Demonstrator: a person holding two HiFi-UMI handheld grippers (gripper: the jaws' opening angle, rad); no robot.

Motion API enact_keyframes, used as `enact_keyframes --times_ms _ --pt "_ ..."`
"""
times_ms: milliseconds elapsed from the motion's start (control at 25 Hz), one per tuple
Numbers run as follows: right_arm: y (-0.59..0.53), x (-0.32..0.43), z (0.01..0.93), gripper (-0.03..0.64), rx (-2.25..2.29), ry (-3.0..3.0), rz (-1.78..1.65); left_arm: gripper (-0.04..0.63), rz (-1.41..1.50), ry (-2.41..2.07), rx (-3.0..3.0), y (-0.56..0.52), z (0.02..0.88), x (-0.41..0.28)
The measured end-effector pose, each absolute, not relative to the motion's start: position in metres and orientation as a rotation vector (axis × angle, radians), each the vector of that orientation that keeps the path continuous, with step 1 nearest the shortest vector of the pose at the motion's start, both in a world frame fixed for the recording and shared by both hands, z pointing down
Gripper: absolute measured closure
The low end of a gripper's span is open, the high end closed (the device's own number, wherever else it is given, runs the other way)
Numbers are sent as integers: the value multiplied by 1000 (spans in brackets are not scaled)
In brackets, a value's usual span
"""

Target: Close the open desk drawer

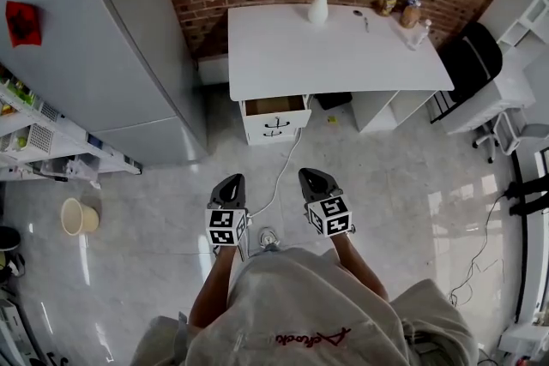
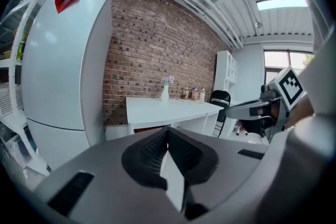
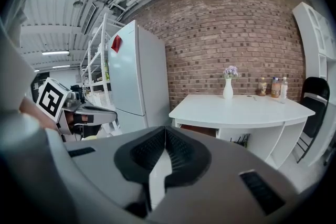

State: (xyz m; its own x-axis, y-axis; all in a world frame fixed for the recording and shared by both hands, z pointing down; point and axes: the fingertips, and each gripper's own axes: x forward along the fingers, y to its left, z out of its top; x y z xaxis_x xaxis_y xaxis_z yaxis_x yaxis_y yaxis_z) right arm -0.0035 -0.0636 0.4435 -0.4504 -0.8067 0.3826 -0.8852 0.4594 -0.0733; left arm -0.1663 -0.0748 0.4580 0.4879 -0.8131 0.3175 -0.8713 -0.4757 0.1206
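Note:
The white desk (image 1: 343, 56) stands against the brick wall, some way ahead of me across the floor. Under its left end is a drawer unit whose top drawer (image 1: 274, 105) is pulled out, showing a brown inside. The drawer front below it (image 1: 275, 127) sits flush. My left gripper (image 1: 231, 181) and right gripper (image 1: 312, 177) are held side by side over the floor, pointing toward the desk and well short of it. Both are shut with nothing between the jaws. The left gripper view shows the desk (image 2: 168, 107) ahead, as does the right gripper view (image 3: 236, 110).
A tall grey fridge (image 1: 111, 39) stands left of the desk, with a shelf rack (image 1: 34, 141) beside it. A vase of flowers (image 1: 318, 6) and bottles (image 1: 399, 9) sit on the desk. A black chair (image 1: 470, 56) is at the right. A white cable (image 1: 283, 171) and a bucket (image 1: 77, 216) are on the floor.

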Motion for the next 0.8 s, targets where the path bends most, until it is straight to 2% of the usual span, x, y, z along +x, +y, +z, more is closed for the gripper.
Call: enact_keyframes --times_ms 800 --pt "-110 14 455 598 1388 -2388 425 583 351 -1429 2459 -129 465 -149"
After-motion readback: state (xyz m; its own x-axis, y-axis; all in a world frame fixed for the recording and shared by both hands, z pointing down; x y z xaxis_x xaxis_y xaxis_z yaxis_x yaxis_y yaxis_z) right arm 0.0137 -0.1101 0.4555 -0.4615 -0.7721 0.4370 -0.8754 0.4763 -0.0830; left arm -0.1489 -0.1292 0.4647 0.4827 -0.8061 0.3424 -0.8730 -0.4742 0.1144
